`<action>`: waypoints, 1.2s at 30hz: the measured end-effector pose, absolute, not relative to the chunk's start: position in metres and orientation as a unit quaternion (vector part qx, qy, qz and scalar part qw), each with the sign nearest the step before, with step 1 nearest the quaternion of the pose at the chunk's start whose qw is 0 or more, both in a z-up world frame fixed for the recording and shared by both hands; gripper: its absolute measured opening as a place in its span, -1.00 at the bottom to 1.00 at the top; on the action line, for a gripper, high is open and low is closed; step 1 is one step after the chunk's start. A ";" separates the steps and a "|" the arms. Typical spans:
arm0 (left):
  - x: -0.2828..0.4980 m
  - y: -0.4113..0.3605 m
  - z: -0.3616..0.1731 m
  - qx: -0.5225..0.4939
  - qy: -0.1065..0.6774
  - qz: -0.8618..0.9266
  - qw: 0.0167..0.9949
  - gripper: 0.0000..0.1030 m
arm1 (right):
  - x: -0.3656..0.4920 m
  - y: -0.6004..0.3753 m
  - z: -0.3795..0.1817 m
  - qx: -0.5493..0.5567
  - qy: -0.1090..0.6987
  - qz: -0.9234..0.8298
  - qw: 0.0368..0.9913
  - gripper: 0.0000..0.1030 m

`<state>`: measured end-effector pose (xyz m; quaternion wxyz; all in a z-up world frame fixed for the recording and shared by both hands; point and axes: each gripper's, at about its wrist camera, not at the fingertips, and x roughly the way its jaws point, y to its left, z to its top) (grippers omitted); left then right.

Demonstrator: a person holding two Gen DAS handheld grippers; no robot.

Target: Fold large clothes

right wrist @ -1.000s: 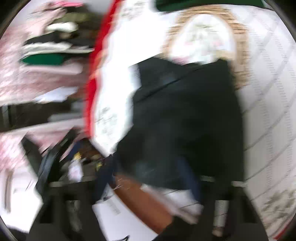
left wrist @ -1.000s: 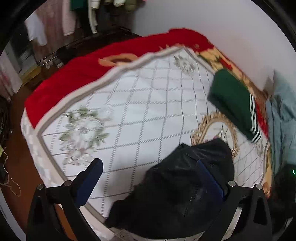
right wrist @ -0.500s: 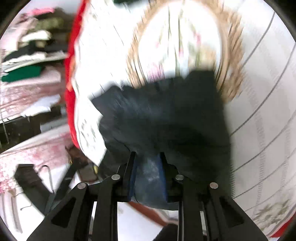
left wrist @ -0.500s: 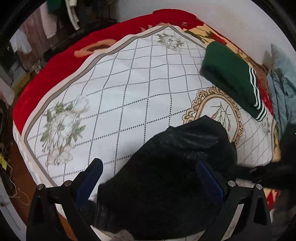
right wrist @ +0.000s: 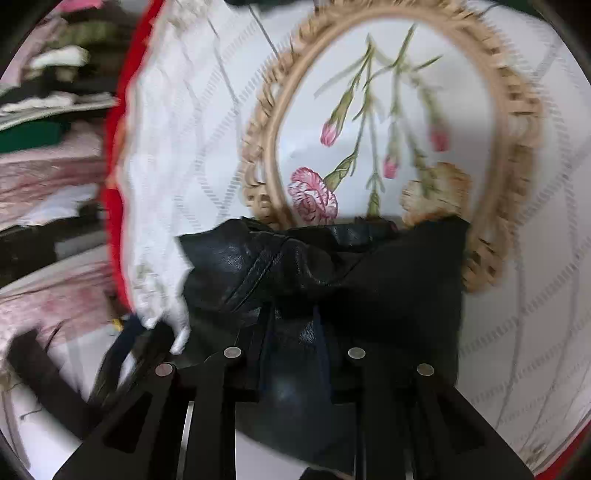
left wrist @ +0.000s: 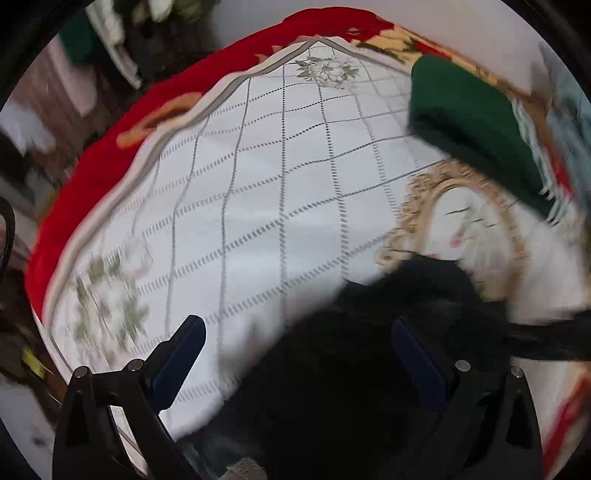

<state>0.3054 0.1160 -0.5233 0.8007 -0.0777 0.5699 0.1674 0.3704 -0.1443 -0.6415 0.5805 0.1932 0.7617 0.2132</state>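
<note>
A bedroom in a home. A bed fills most of both views, spread with a white cover (left wrist: 280, 206) printed with a dotted diamond grid, grey-green flowers and a gold oval frame (right wrist: 369, 110) around pink carnations. Under it lies a red blanket (left wrist: 92, 177) with orange motifs, hanging over the bed edge. A folded green garment (left wrist: 476, 136) with white stripes rests near the far side, by a plain pale wall (left wrist: 406, 26). Past the bed, blurred, stand shelves (right wrist: 48, 122) stacked with folded clothes and pink fabric, and more clothes (left wrist: 110, 48) hang or pile beyond the foot
</note>
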 end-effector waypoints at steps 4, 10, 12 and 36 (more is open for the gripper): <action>0.315 0.131 -0.569 -0.067 0.609 0.174 0.771 1.00 | 0.338 -0.178 -0.607 0.160 0.748 0.200 0.612 -0.31; 0.307 0.146 -0.587 -0.122 0.616 0.162 0.761 1.00 | 0.282 -0.158 -0.673 0.087 0.790 0.170 0.582 -0.46; 0.302 0.148 -0.575 -0.117 0.617 0.170 0.759 1.00 | 0.287 -0.147 -0.686 0.076 0.799 0.154 0.576 -0.46; 0.189 0.149 -0.581 -0.146 0.600 0.195 0.762 1.00 | 0.308 -0.157 -0.767 0.327 0.715 0.386 0.482 0.62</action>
